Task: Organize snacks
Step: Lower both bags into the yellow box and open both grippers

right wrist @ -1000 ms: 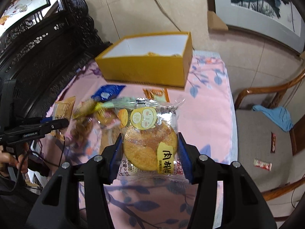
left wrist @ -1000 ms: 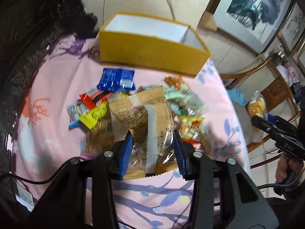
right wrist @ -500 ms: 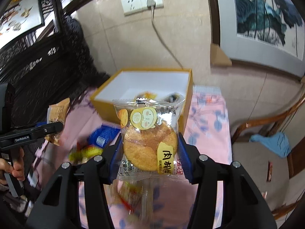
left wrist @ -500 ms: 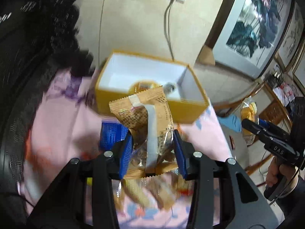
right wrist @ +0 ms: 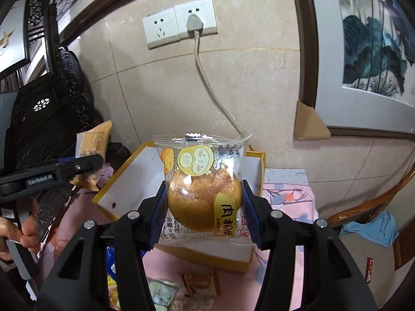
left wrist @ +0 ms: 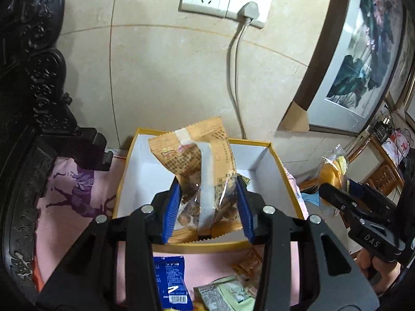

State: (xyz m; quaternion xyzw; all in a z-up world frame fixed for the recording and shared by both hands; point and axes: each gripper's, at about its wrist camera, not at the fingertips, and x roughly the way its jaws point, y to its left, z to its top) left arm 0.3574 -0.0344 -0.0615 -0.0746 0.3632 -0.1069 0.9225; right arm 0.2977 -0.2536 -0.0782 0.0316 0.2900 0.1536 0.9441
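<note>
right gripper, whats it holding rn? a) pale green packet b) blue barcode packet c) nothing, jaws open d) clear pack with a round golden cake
d: the right gripper is clamped on the clear-wrapped round golden cake, held over the yellow box; the blue packet and pale green packet lie on the pink cloth.

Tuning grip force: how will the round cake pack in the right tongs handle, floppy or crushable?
The round cake pack probably holds its shape: the cake fills the film between the right tongs. Its clear film looks glossy, so it may slip. The empty top flap stands upright, seemingly fairly stiff. The cake likely crushes easily; squeeze gently.
</note>
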